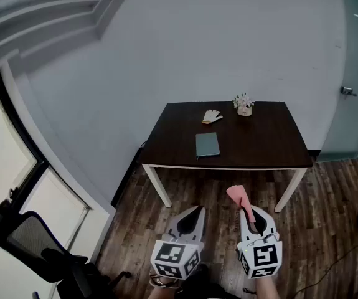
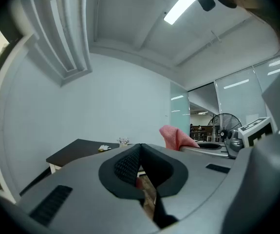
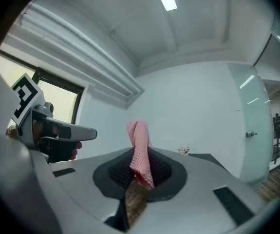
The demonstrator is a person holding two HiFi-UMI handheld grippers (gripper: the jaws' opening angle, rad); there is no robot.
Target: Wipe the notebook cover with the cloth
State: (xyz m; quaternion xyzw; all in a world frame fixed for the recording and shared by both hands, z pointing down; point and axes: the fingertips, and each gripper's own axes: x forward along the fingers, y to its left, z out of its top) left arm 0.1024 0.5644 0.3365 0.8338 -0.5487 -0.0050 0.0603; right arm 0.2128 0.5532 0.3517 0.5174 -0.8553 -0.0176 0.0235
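A teal notebook (image 1: 207, 145) lies flat near the front edge of a dark wooden table (image 1: 266, 145), well ahead of both grippers. My right gripper (image 1: 251, 216) is shut on a pink cloth (image 1: 240, 197), which sticks up from its jaws; the cloth (image 3: 140, 152) fills the middle of the right gripper view. My left gripper (image 1: 191, 218) is shut with nothing in it, its jaws closed together in the left gripper view (image 2: 140, 167). Both grippers hang over the wood floor, short of the table.
A pale glove (image 1: 211, 116) and a small flower pot (image 1: 244, 105) sit at the table's far edge. A black office chair (image 1: 38, 248) stands at the left by a window. A glass door (image 1: 353, 73) is at the right. A fan (image 2: 224, 126) stands beyond.
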